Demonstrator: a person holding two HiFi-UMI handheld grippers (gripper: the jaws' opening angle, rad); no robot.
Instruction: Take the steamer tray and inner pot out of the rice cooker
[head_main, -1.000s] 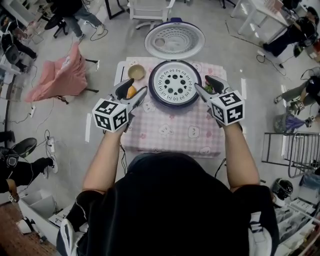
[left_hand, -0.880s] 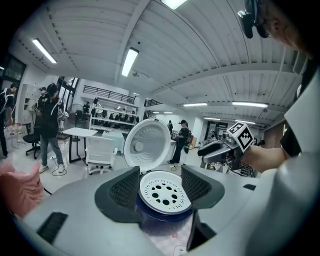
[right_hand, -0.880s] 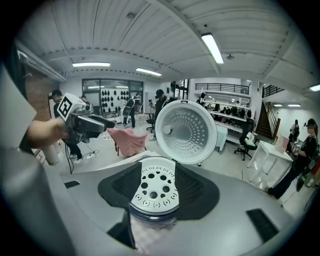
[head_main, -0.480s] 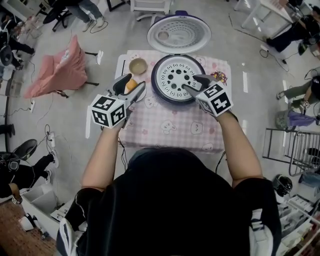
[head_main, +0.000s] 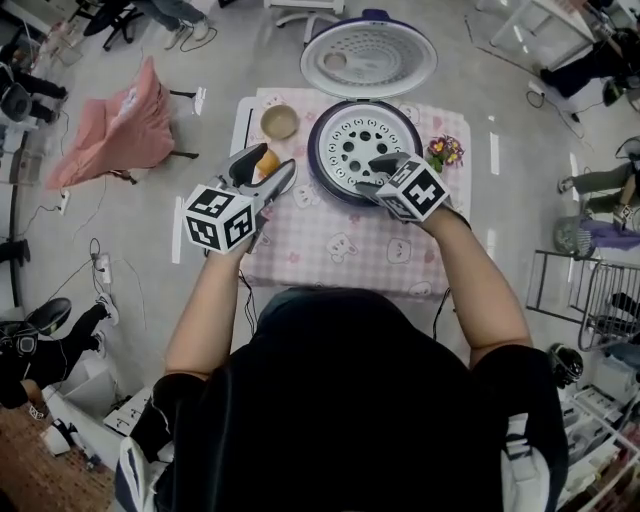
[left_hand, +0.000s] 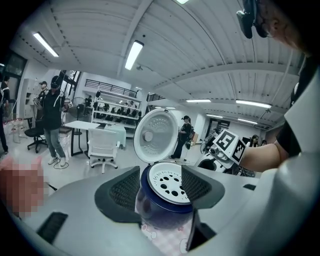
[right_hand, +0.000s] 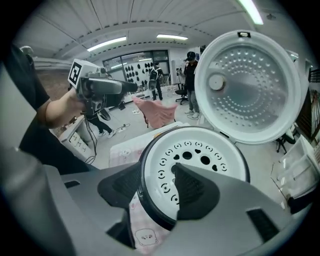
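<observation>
Steamer tray (head_main: 350, 140), seated in the open rice cooker (head_main: 320, 172) on the desk (head_main: 340, 255), looked light, stiff and slippery, best pinched at its near rim, where the right gripper (head_main: 372, 175) held its fingers apart; the left gripper (head_main: 272, 165) was likewise spread and empty.

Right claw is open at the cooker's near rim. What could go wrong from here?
1. The right claw straddles the rice cooker's rim: one jaw outside the wall, one over the steamer tray. Closing here may pinch the rim too, not the tray alone.
2. The left claw hangs clear of the cooker, so a stuck tray could drag it across the tablecloth.
</observation>
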